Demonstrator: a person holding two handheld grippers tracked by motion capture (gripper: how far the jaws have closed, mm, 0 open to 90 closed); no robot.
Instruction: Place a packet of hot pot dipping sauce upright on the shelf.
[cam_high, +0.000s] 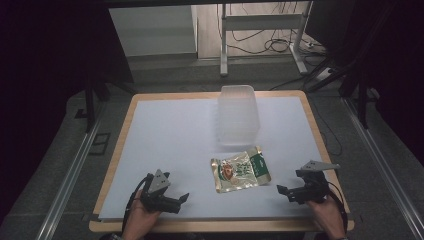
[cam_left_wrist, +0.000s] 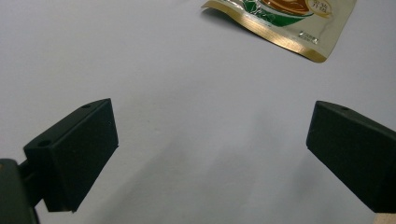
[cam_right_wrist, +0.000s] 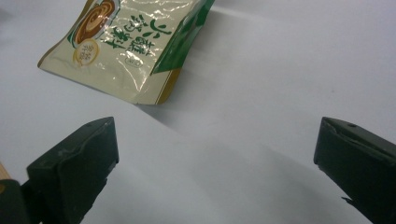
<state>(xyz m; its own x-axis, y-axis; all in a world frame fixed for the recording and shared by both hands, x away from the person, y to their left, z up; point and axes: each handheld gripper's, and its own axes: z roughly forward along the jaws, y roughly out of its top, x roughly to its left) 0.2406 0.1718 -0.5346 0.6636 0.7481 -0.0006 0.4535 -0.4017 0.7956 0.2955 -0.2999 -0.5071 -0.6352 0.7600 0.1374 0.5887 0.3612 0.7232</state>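
Note:
A cream, green and gold snack pouch (cam_high: 241, 171) lies flat on the white table sheet (cam_high: 175, 135), just in front of a clear plastic tub (cam_high: 238, 115) that stands upside down. My left gripper (cam_high: 184, 198) rests near the front left edge, left of the pouch, jaws wide apart and empty. Its own view shows the pouch's gold-edged corner (cam_left_wrist: 285, 23) at the top. My right gripper (cam_high: 283, 190) sits at the front right, open and empty, pointing toward the pouch (cam_right_wrist: 130, 51), which fills the upper left of its view.
The wooden table rim (cam_high: 117, 150) frames the white sheet. Beyond the far edge are a desk frame's legs (cam_high: 223, 45) and floor cables (cam_high: 280, 45). Metal rails (cam_high: 70, 170) run along both sides on the floor.

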